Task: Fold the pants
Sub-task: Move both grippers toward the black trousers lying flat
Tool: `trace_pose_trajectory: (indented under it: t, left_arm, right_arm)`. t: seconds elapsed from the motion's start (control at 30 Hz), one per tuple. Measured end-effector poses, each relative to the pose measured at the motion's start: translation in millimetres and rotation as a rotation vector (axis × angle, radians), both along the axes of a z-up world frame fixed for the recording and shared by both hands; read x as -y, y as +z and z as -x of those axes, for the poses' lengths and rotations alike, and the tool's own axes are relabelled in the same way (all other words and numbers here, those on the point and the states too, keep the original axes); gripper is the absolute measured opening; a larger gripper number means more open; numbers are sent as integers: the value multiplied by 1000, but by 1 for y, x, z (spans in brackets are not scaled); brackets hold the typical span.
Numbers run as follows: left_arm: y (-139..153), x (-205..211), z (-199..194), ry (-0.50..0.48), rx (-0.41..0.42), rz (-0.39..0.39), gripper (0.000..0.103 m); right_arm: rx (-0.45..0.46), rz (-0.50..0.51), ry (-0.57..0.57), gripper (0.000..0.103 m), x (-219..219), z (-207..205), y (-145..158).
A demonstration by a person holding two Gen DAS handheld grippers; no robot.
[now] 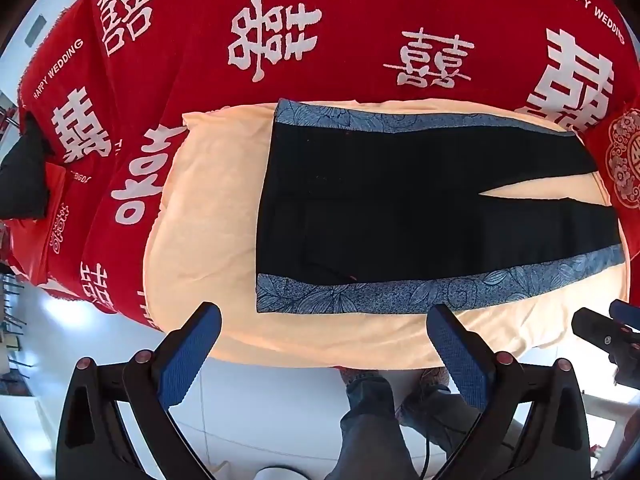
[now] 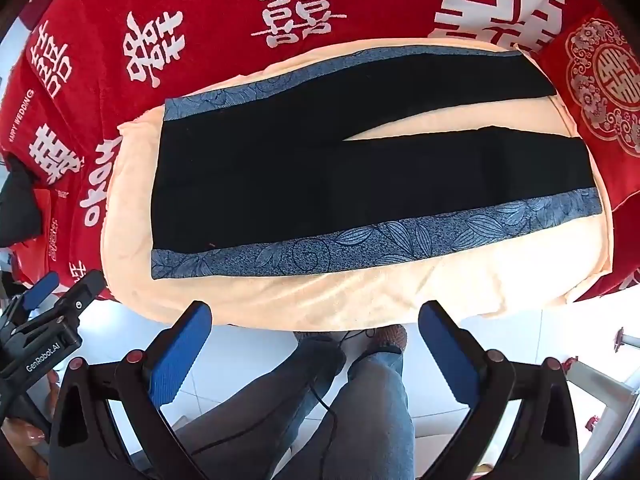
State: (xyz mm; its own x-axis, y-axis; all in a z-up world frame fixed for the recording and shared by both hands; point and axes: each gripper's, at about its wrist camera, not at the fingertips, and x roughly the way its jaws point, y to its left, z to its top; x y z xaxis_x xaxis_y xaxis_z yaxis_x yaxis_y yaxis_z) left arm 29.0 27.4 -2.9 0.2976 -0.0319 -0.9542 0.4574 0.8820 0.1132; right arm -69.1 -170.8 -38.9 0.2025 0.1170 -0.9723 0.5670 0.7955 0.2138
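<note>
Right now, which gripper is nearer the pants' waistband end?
Left. The left gripper hovers off the near edge by the pants' waistband; the right gripper sits further toward the legs.

I see matt black cloth pants (image 2: 280, 184), a fuzzy cream blanket (image 2: 360, 296), and ribbed blue rubbery fingers (image 1: 188, 356).

Home bedroom, red wedding bedspread (image 1: 360, 40), white tiled floor (image 1: 260, 408)
</note>
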Motion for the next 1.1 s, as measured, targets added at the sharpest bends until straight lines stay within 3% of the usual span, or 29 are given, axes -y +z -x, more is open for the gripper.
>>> trace_pose_trajectory:
  t: [0.77, 1.1]
  left_arm:
    - [-6, -6, -8, 43, -28, 16, 103]
    - [-6, -3, -13, 46, -35, 27, 103]
  right_arm:
    - [-30, 9, 13, 103, -2, -3, 0]
    - [4, 41, 2, 103, 1, -8, 2]
